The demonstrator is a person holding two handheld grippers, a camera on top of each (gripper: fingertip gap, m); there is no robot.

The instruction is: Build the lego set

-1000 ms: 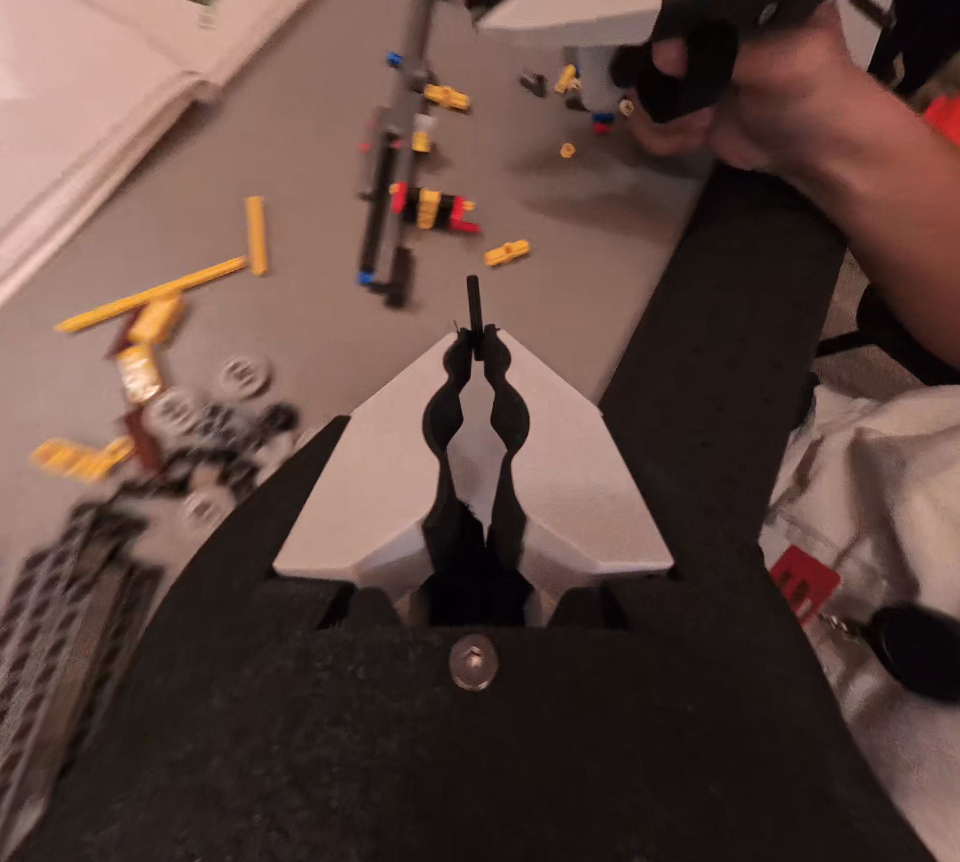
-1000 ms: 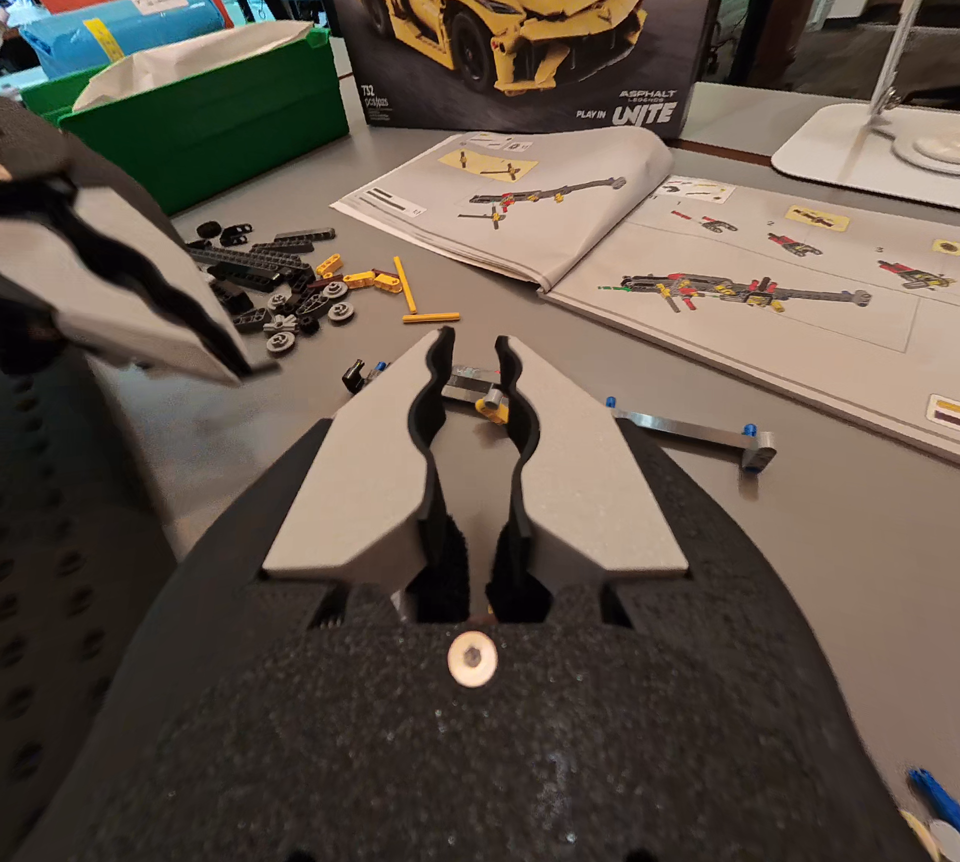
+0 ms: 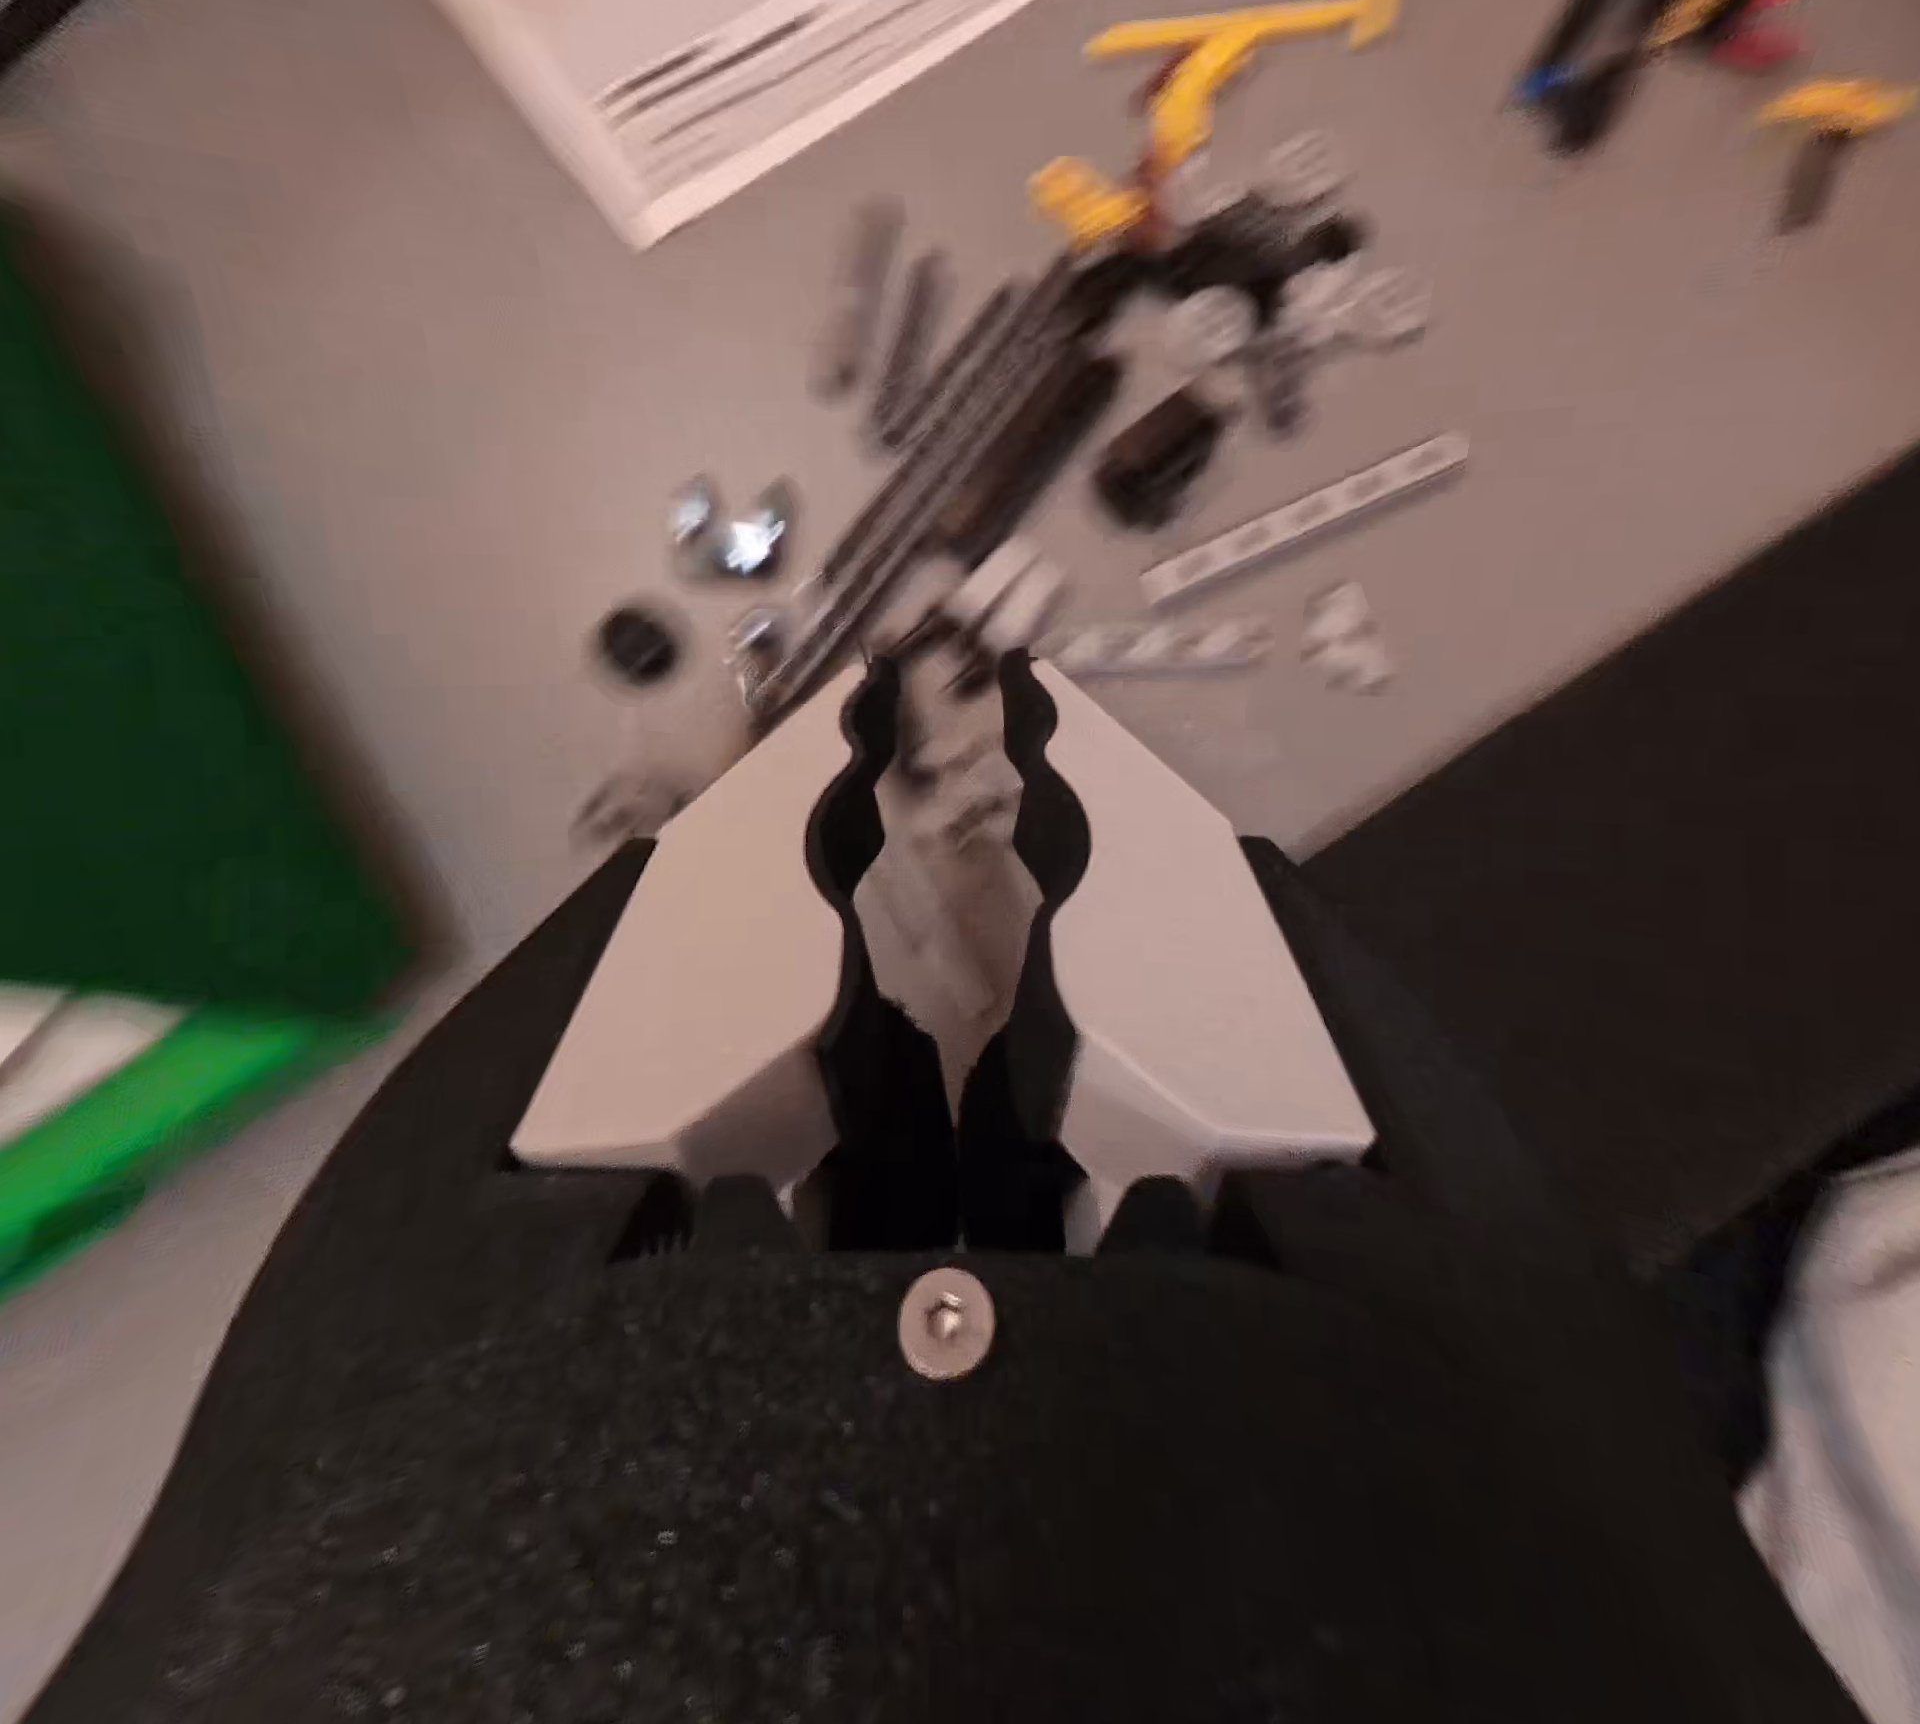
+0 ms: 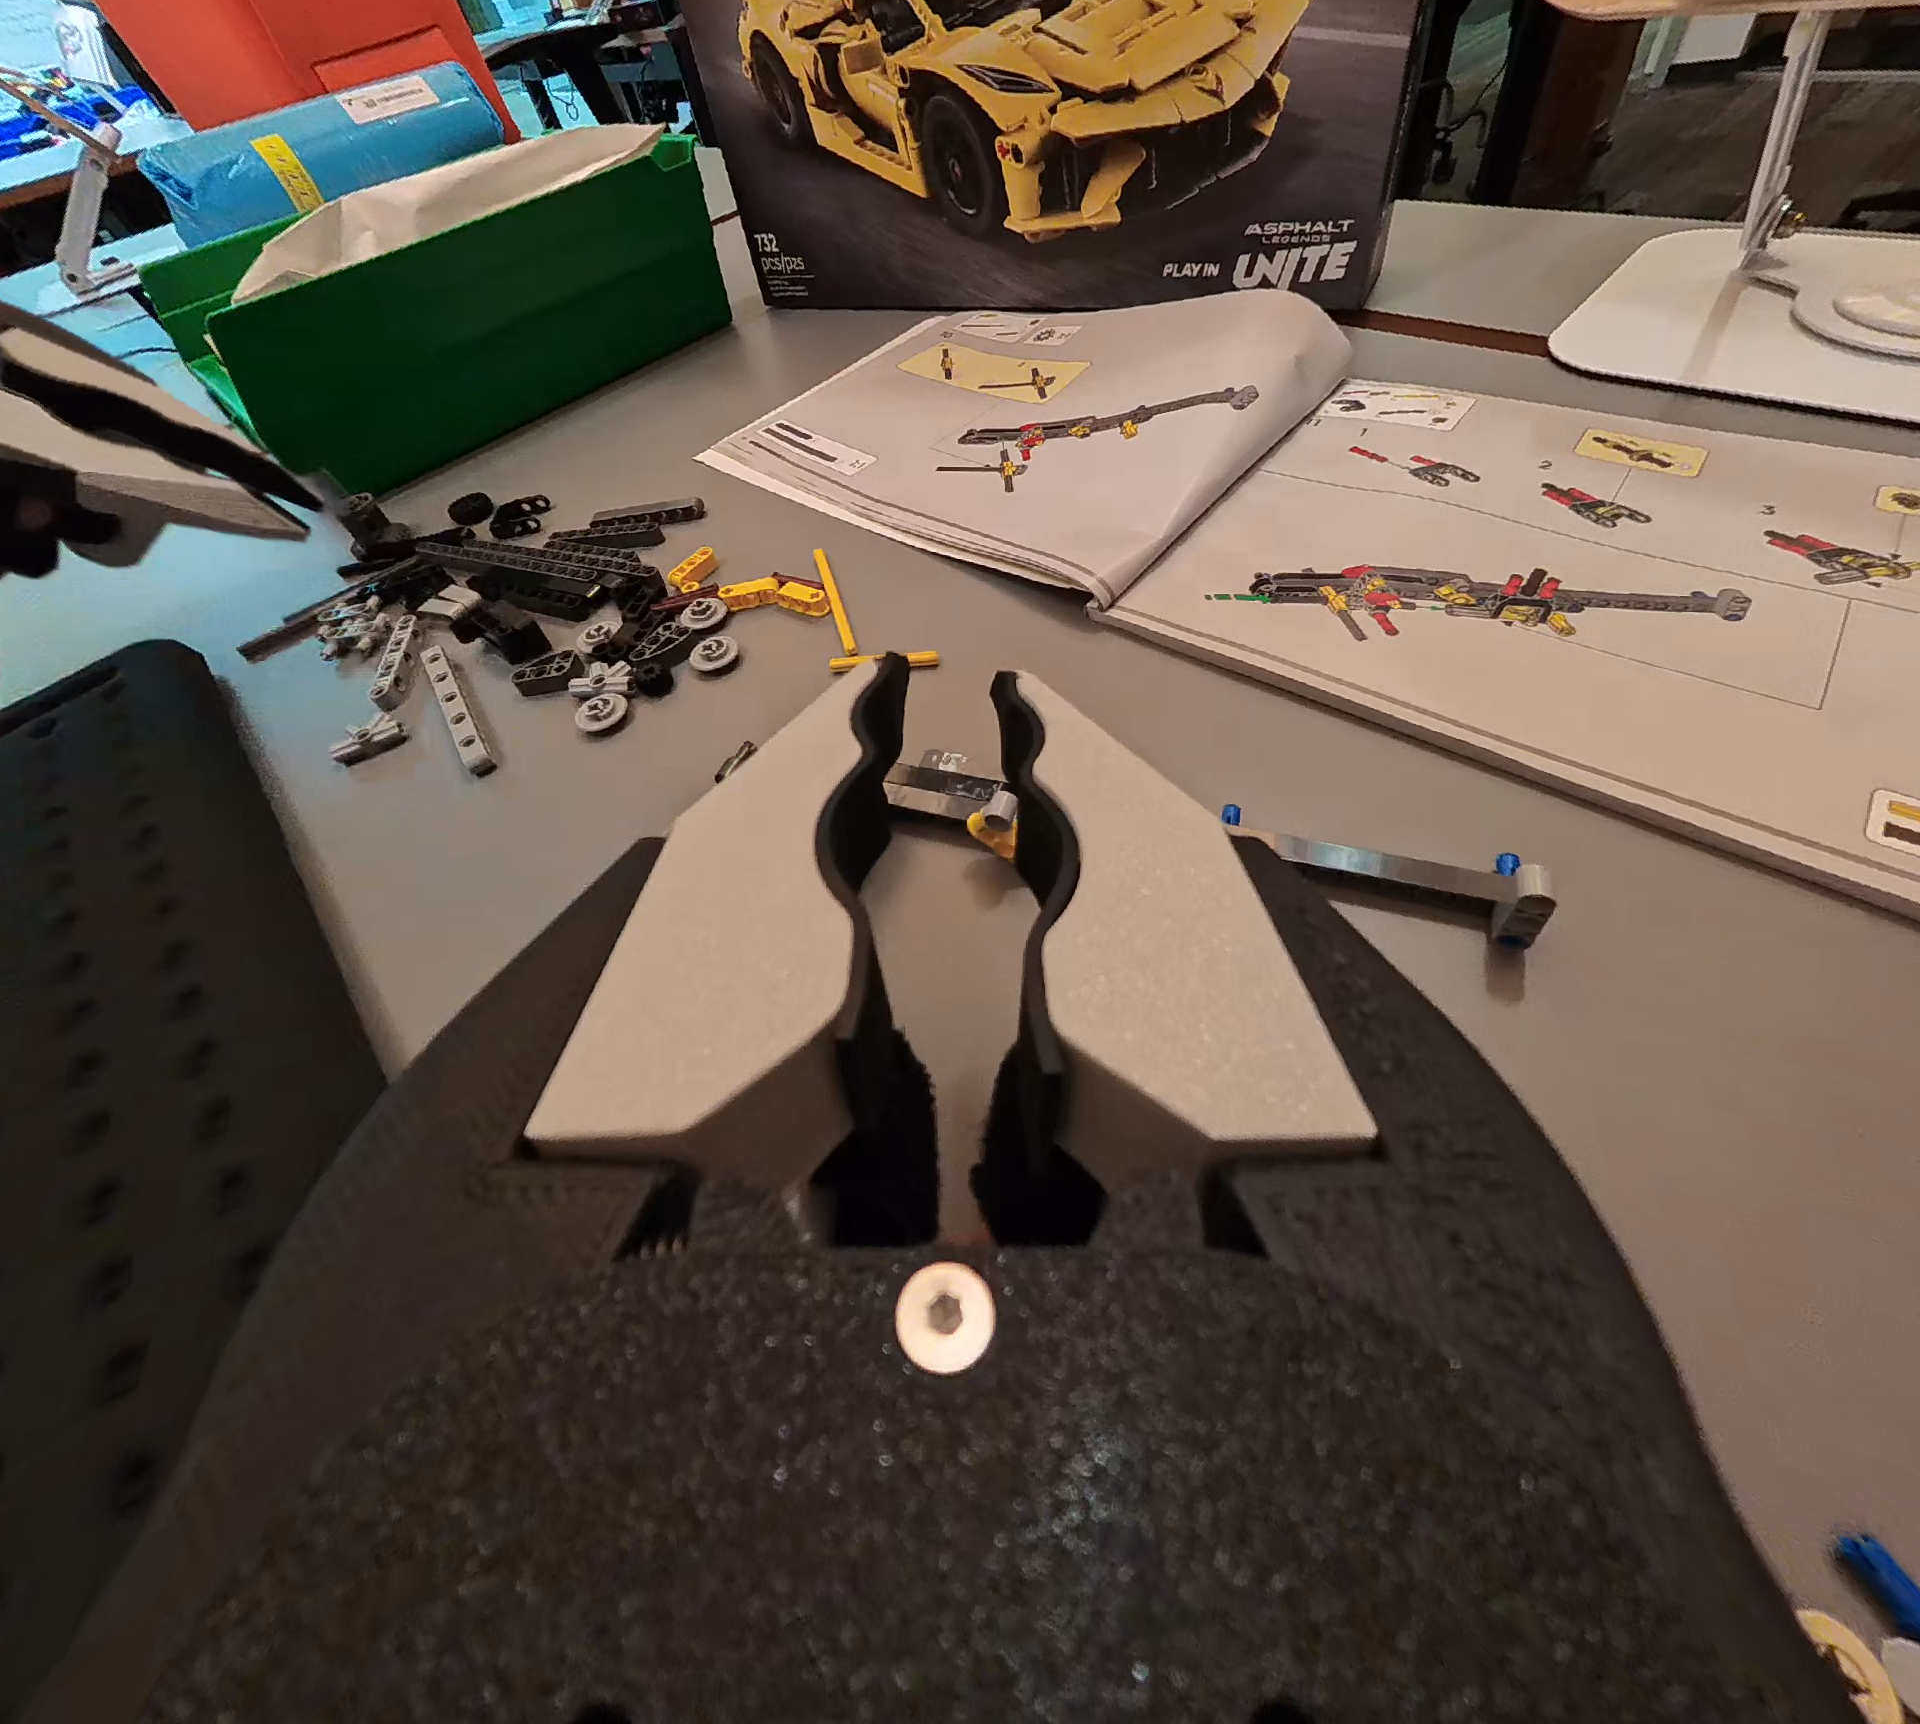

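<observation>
A pile of loose black, grey and yellow lego pieces (image 4: 540,573) lies on the grey table, blurred in the left wrist view (image 3: 1039,427). My left gripper (image 3: 945,677) hovers over the near edge of that pile with its jaws slightly apart and nothing clearly between them. It also shows at the left edge of the right wrist view (image 4: 301,495). My right gripper (image 4: 945,677) is open and empty above a long grey beam assembly with blue pins (image 4: 1392,874) and a small yellow connector (image 4: 992,817). The assembly shows blurred in the left wrist view (image 3: 1662,12).
The open instruction booklet (image 4: 1455,531) lies at the right, the lego box (image 4: 1039,64) stands behind it. A green bin (image 4: 468,324) stands at the back left. A black perforated pad (image 4: 135,947) lies at the near left, a white stand base (image 4: 1714,324) at the far right. The left gripper's tips are roughly 35 cm from the right gripper's.
My left gripper swung left from the assembly to the loose pile. It was shut on a small black pin; its jaws now stand apart. The right gripper barely moved.
</observation>
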